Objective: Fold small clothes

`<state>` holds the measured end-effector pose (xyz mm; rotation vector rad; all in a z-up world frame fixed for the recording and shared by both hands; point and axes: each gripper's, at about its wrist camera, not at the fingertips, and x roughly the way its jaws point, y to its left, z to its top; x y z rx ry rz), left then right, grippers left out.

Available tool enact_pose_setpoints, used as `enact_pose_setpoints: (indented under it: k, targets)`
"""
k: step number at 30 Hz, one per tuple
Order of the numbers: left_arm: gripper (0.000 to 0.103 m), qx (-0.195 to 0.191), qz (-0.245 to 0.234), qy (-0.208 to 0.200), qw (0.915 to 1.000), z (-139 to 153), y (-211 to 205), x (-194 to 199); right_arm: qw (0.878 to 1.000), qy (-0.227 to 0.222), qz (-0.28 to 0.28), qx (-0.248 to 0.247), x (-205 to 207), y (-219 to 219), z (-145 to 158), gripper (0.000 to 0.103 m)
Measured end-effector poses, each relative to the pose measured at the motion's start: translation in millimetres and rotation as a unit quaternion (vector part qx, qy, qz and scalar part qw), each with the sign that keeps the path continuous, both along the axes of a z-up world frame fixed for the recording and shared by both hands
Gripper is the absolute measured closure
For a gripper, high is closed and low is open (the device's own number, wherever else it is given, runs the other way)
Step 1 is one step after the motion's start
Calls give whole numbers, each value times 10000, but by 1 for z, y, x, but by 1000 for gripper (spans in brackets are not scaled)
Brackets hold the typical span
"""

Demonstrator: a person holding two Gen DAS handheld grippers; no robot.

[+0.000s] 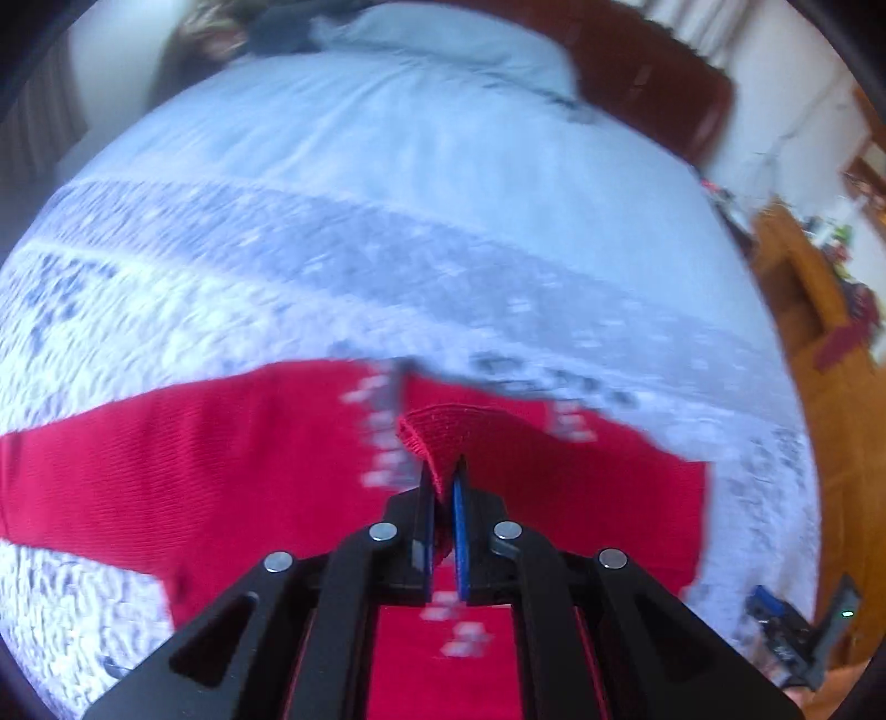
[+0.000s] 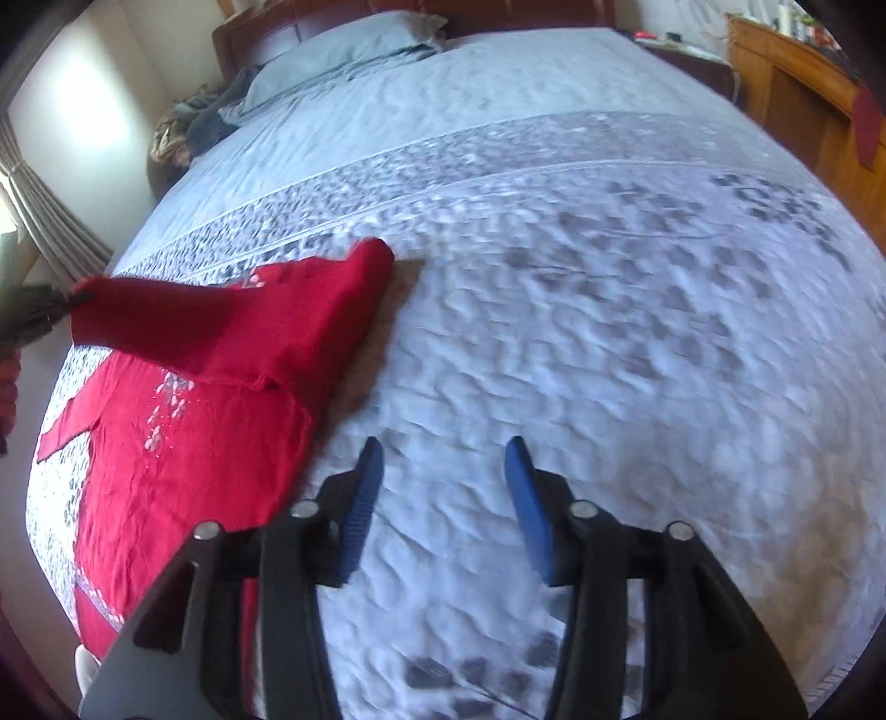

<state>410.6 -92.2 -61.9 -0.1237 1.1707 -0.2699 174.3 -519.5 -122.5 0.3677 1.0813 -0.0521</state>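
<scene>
The left tool (image 1: 443,476) pinches a lifted edge of the red garment (image 1: 221,471), which lies spread on the bed (image 1: 443,194). The right tool (image 2: 443,459) hangs wide open over bare bedspread beside it, holding nothing. No writing is readable.

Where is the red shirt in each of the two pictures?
Left wrist view: the red shirt fills the lower middle, an edge pinched in the left gripper.
Right wrist view: the red shirt lies at lower left, beside the open right gripper.
Shared landmark: the blue pillow at the headboard.
</scene>
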Motion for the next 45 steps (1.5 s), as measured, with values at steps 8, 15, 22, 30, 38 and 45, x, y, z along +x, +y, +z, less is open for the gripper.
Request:
enact_pose_setpoints:
  k: [8, 15, 22, 30, 38, 45]
  targets:
    - [97, 135, 254, 590, 9978, -86, 18, 16, 9906, 626, 1, 1219, 74, 25, -42, 36]
    - [91, 179, 114, 654, 9976, -108, 21, 12, 9868, 923, 143, 1325, 88, 29, -43, 92]
    - [90, -11, 348, 862, 9957, -118, 31, 17, 9907, 1142, 231, 698, 82, 37, -50, 88]
    - [69, 98, 377, -25, 9992, -54, 55, -9, 9973, 500, 367, -384, 64, 58, 1, 64]
    - [61, 83, -10, 396, 9992, -75, 20, 11, 9972, 397, 589, -252, 68, 84, 3, 64]
    - [83, -172, -134, 1031, 9944, -111, 23, 28, 9964, 374, 650, -405, 67, 88, -2, 64]
